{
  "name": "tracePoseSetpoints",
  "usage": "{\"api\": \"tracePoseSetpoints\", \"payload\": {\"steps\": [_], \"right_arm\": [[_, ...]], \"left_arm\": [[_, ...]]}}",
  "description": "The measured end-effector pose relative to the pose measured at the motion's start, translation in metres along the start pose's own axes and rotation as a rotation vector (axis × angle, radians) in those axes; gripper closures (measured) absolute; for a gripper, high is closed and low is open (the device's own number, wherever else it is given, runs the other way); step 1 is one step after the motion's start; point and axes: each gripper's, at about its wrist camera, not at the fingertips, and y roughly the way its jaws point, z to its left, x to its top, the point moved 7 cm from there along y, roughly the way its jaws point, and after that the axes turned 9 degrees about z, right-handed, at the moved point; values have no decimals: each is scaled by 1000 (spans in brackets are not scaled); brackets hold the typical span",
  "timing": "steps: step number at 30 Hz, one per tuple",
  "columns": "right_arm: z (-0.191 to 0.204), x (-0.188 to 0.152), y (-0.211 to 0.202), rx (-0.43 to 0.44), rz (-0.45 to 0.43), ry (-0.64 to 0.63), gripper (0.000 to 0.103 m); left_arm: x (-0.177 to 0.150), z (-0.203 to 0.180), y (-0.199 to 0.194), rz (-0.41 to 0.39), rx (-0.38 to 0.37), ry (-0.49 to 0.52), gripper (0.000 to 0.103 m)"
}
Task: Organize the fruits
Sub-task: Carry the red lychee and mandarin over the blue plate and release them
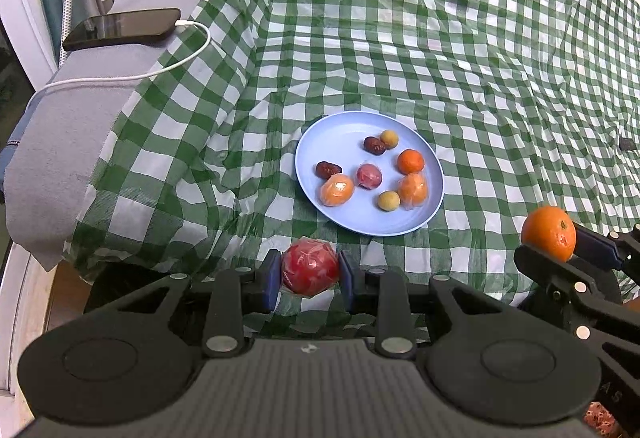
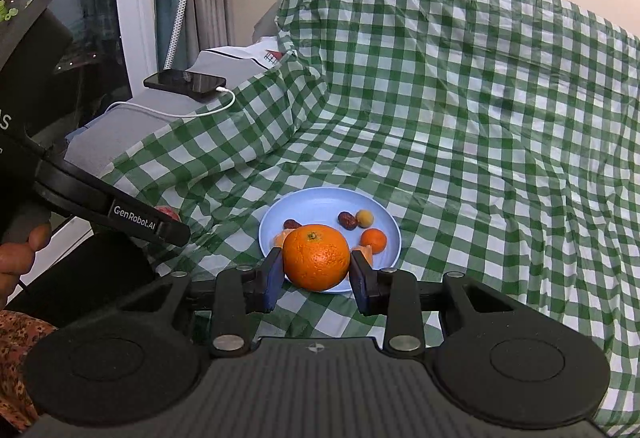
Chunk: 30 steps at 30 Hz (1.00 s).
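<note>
Carrying fruit toward the blue plate (image 1: 316,133) on the checked cloth (image 1: 480,37): left tool (image 1: 310,276) clamps a wrapped red fruit (image 1: 310,272) near the plate's near rim, right tool (image 2: 316,270) clamps an orange (image 2: 317,258) right of it, both lifted for dropping among the small fruits there

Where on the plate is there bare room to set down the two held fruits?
The blue plate is bare along its upper-left rim, above the dates, and along its near rim below the wrapped oranges. Its centre and right are crowded. The left tongs grip a wrapped red fruit; the right tongs grip an orange.
</note>
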Motion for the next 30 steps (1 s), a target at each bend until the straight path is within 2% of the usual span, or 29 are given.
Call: {"api": "tracePoseSetpoints", "payload": {"steps": [12,19,30], "right_arm": [[-5,2,22,6,43,7,66],[-16,8,46,2,72,35,66],[-29,29,111,0,122,83,66]], "left_arm": [[13,-1,21,39,3,9,70],[42,-4,35,41,1,33,70],[104,-20,79,51,-12,62,70]]}}
